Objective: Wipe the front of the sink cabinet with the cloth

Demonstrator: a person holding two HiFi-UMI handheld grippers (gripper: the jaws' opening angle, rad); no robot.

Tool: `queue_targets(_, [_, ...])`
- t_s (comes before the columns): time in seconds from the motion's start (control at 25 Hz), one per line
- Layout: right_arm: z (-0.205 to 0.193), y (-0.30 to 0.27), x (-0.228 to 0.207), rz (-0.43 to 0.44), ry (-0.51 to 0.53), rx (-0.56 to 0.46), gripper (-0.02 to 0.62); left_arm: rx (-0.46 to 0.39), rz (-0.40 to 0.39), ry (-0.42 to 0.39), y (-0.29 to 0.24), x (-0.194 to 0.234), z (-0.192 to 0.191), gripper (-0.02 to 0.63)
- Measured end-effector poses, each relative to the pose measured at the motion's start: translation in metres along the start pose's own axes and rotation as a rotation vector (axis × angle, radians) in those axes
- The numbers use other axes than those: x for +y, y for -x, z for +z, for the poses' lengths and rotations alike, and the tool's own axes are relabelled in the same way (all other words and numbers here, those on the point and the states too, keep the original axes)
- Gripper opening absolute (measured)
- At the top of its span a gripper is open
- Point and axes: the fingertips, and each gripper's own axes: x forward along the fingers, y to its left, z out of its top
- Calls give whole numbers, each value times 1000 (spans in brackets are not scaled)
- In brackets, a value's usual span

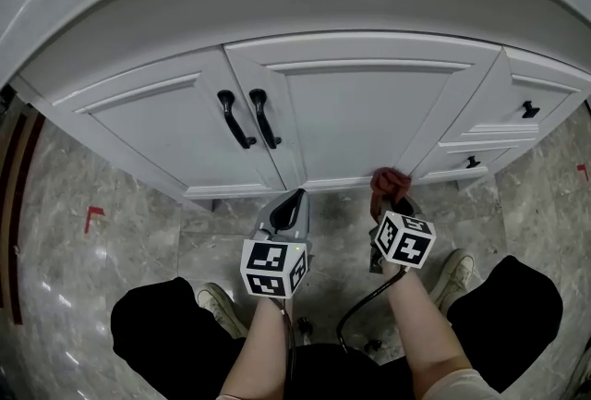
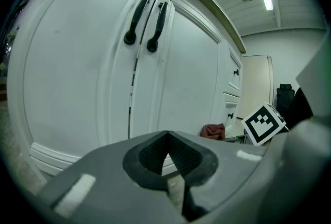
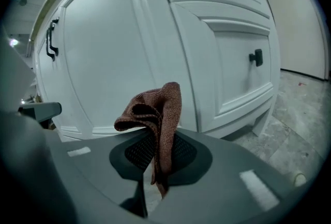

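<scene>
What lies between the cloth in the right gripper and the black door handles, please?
Only the door's bare white panel lies between the cloth and the handles, as the head view shows.

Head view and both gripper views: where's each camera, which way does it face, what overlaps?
Head view: on the person's head, looking steeply down at the sink cabinet front and floor; shows forearms, knees, shoes, left claw, right claw.
Left gripper view: on the left claw, low, looking up at the door handles; own jaws shut, empty.
Right gripper view: on the right claw, facing the cabinet's drawer side; own jaws shut on the cloth.
Shared: all three show the cabinet and cloth.
</scene>
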Motion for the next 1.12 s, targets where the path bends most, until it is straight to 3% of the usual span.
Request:
queue_targets(0.12, [14, 20, 50, 93, 18, -41, 80, -46, 0, -18, 26, 2, 25, 1])
queue_targets(0.24, [39, 57, 100, 180, 81, -124, 80, -142, 0, -69, 65, -1, 66, 1])
queue_targets(0.44, [74, 134, 161, 259, 187, -281, 80, -297, 23, -168, 146, -15, 118, 0])
queue_targets(0.72, [64, 233, 200, 272, 245, -354, 81, -359, 55, -131, 240, -18, 132, 0])
queue_targets(1.12, [42, 337, 232, 283, 275, -426, 81, -400, -9, -206, 340, -72, 127, 2])
